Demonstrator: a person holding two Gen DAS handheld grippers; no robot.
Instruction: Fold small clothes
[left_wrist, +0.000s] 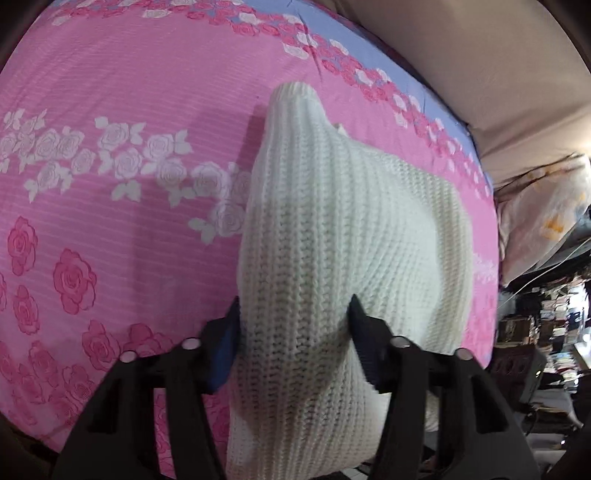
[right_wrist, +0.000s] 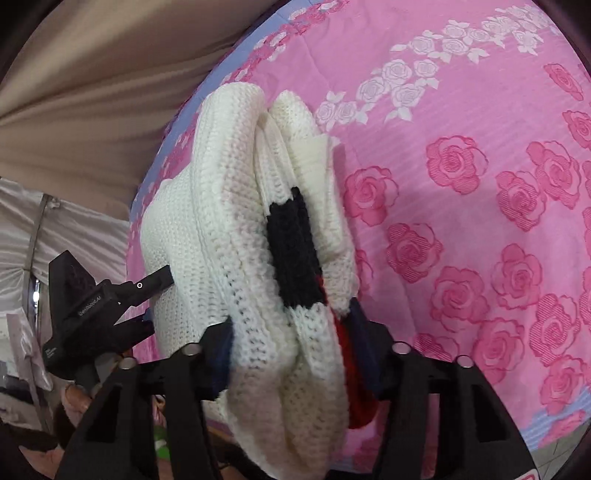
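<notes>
Tools left (left_wrist: 293, 315) and right (right_wrist: 291, 325) both clamp the white knit sweater (left_wrist: 332, 229); left tool's label unreadable.

Cream-white chunky-knit sweater (left_wrist: 343, 236), ribbed in vertical rows; in the right wrist view it shows a black block (right_wrist: 293, 251) and a red patch (right_wrist: 351, 369) low among its folds. Bedsheet (left_wrist: 110, 110): pink with fine horizontal stripes, printed with white roses (left_wrist: 122, 162) in a band and deeper pink roses (left_wrist: 74, 277) below; its edge is pale blue (left_wrist: 369, 48). Left claw (left_wrist: 293, 314) and right claw (right_wrist: 293, 325): black, with dark blue finger pads (left_wrist: 227, 347). Curtain (right_wrist: 92, 74): plain beige.
</notes>
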